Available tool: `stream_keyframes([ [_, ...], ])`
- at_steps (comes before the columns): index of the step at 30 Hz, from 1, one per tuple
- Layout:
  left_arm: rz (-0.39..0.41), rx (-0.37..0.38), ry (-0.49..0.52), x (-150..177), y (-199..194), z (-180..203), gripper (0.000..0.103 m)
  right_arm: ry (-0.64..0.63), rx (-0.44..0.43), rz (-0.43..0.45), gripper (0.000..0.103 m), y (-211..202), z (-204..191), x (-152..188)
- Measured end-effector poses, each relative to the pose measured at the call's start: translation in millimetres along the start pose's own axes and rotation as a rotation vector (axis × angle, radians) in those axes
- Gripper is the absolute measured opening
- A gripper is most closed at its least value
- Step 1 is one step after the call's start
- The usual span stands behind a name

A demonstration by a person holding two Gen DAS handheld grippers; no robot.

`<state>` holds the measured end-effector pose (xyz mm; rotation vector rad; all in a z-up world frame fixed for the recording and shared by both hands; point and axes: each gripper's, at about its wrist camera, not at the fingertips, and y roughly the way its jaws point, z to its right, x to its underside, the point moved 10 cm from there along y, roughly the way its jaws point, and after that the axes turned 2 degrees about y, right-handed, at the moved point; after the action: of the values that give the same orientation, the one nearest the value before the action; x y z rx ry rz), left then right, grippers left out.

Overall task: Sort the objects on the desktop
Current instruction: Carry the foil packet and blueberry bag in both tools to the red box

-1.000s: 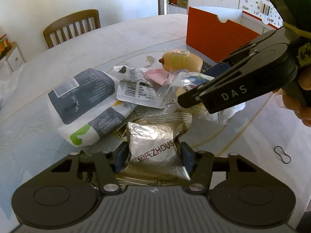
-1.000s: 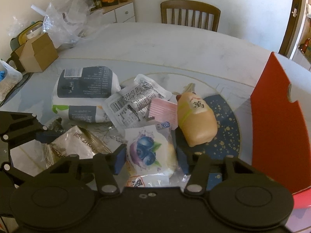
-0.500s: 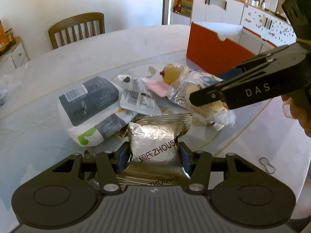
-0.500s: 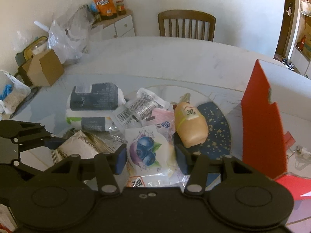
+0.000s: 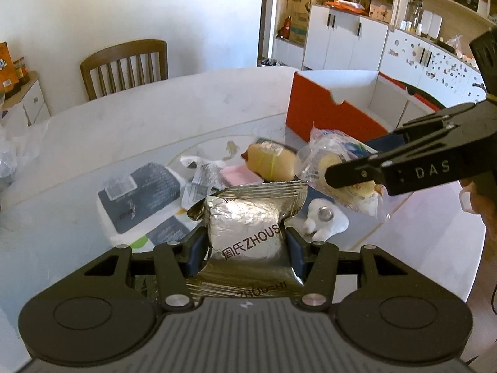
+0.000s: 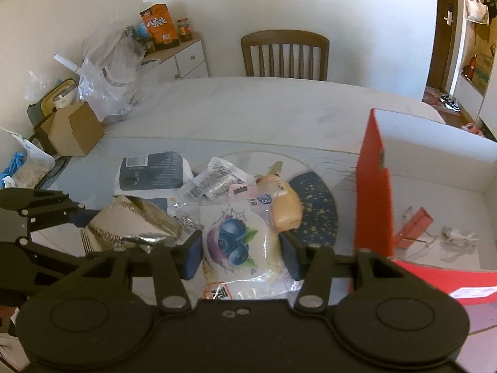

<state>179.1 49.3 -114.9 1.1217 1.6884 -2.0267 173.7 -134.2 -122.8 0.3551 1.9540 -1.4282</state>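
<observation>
- The left claw (image 5: 245,245) is clamped on a silver foil packet (image 5: 248,227), its pads pressing both sides, with the packet held clear above the counter (image 5: 77,217)
- The right claw (image 6: 240,255) is clamped on a clear blueberry-print bread bag (image 6: 236,245), also held off the counter
- An open orange box (image 6: 372,192) stands just to the right of the pile; a red clip and a small white item lie inside it
- A yellow bun (image 5: 270,163), a pink sachet (image 5: 239,175) and a grey-and-white pouch (image 5: 139,189) lie in the pile on the counter
- To do this step well, I judge each load should clear the box's orange wall before release
- Carry the right bag first, since it is nearer the box, so the claws do not cross
- Keep the grip firm: slick foil may slip
</observation>
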Motion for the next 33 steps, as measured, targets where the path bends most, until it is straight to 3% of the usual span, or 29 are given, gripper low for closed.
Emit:
stream_keyframes([
  [16,0.089,0.025,0.023,-59,-8,36,0.052,0.038,0.032,0.055,0.052,-47,46,-8],
  [33,0.133,0.071,0.07,-123,18,103,0.052,0.065,0.089,0.103,0.052,-85,135,-22],
])
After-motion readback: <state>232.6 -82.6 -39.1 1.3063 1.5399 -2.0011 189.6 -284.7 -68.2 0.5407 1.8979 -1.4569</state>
